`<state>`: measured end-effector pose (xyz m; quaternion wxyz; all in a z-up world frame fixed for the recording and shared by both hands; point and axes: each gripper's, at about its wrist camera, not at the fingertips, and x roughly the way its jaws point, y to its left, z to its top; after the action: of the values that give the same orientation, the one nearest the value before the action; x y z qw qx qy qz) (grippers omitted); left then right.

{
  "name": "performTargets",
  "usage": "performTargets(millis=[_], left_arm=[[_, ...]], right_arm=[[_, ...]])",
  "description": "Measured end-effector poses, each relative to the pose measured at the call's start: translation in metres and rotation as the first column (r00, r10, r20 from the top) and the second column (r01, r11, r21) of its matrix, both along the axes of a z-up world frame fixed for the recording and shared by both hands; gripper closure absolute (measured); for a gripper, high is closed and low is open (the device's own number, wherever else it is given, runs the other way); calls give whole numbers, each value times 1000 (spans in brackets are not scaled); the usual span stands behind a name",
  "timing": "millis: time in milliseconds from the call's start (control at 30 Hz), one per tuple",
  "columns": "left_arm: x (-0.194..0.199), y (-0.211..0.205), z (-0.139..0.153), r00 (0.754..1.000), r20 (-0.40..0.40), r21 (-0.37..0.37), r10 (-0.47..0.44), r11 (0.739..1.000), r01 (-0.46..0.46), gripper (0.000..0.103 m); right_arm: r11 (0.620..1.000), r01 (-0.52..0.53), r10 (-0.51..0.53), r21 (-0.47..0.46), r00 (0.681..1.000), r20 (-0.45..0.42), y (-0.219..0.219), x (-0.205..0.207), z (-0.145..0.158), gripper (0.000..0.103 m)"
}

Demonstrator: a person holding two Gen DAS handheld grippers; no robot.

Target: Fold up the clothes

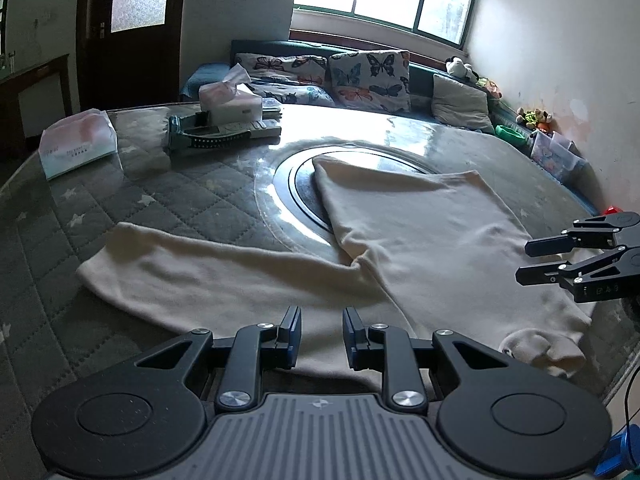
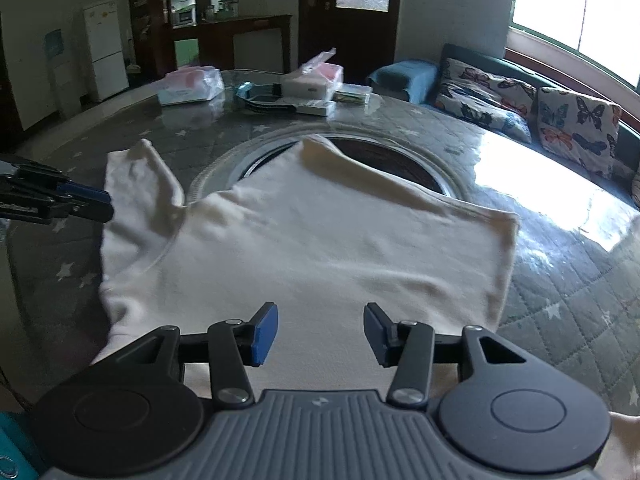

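A cream sweater (image 1: pixel 400 240) lies flat on the round table (image 1: pixel 160 200), directly ahead of both grippers. Its body runs away from the right gripper (image 2: pixel 320 332), hem farthest; one sleeve stretches leftward past the left gripper (image 1: pixel 322 336). Both grippers hover with jaws parted, empty.

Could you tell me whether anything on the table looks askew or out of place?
The cream sweater lies mostly flat, but its far hem corner is rumpled and overhangs the round turntable. Nothing looks spilled or damaged.
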<state>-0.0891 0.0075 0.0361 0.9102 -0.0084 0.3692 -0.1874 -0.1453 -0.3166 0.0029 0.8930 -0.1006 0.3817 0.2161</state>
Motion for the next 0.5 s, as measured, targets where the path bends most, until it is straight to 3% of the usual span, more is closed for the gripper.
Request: performTargets(millis=[400,500], left_arm=[[19,13,-20,996,-36,17,76,997,-75,79],[23,19,-20,994,-37,4,101,995,-101,79]], right_arm=[[989,-145,144,-18,988,-55,40,-24,-17,55],[991,-137,136,-10,989,-54,38,-27,-15,55]])
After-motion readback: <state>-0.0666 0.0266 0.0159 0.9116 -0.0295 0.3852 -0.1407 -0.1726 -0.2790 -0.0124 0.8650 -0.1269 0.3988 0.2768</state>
